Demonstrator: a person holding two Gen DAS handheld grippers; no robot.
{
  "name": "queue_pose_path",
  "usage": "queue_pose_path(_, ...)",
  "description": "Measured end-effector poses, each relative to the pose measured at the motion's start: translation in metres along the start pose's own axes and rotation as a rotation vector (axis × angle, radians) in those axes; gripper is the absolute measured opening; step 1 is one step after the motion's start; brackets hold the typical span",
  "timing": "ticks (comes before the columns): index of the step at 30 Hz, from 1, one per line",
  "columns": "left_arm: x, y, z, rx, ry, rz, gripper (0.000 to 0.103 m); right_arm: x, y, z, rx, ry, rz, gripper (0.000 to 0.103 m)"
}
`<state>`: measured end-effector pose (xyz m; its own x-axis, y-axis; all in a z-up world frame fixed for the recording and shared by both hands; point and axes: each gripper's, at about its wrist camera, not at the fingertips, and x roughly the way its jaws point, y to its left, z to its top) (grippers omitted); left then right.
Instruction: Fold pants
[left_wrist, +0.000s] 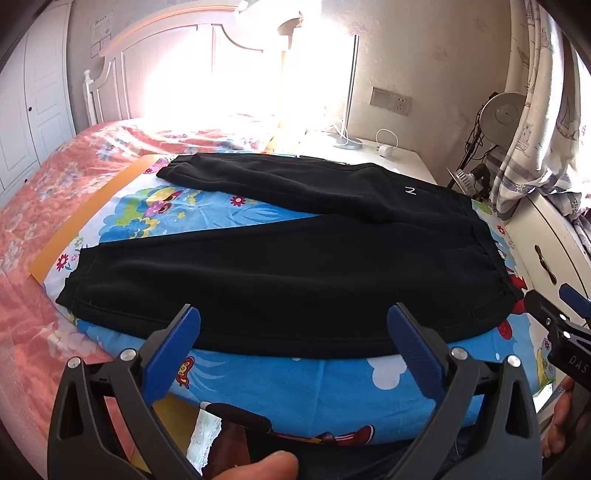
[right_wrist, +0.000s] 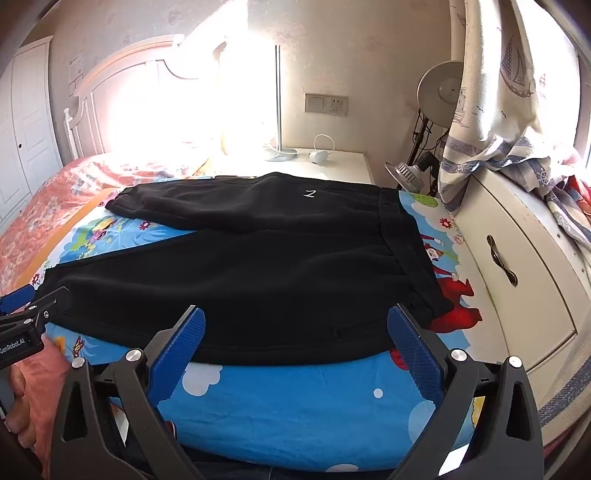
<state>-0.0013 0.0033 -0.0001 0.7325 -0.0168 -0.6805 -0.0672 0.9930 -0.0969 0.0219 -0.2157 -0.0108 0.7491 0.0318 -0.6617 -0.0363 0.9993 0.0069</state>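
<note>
Both hand-held grippers, left (left_wrist: 293, 321) and right (right_wrist: 295, 323), gape released near black pants (left_wrist: 280, 288).

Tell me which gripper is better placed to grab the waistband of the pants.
Right. The right gripper hangs open near the waistband end of the pants; the left gripper sits toward the cuffs.

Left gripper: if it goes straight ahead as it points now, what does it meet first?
Most likely the near leg of the black pants, lying flat on the cartoon sheet. The left gripper is open; depth is uncertain.
</note>
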Motion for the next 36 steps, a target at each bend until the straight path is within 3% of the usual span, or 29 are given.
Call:
queue_pose_path(3,0.004,-0.005,0.004,0.026,0.039,0.020,0.101,0.000,0.000,0.000,-0.004,-0.001,-0.002,0.096)
queue_pose_path(6,0.003,-0.016,0.003,0.046,0.025,0.043,0.101,0.000,0.000,0.000,0.000,0.003,0.000,0.096)
queue_pose_path(36,0.002,-0.003,0.003,0.015,0.030,0.035,0.101,-0.001,-0.003,0.001,-0.001,-0.004,-0.005,0.096)
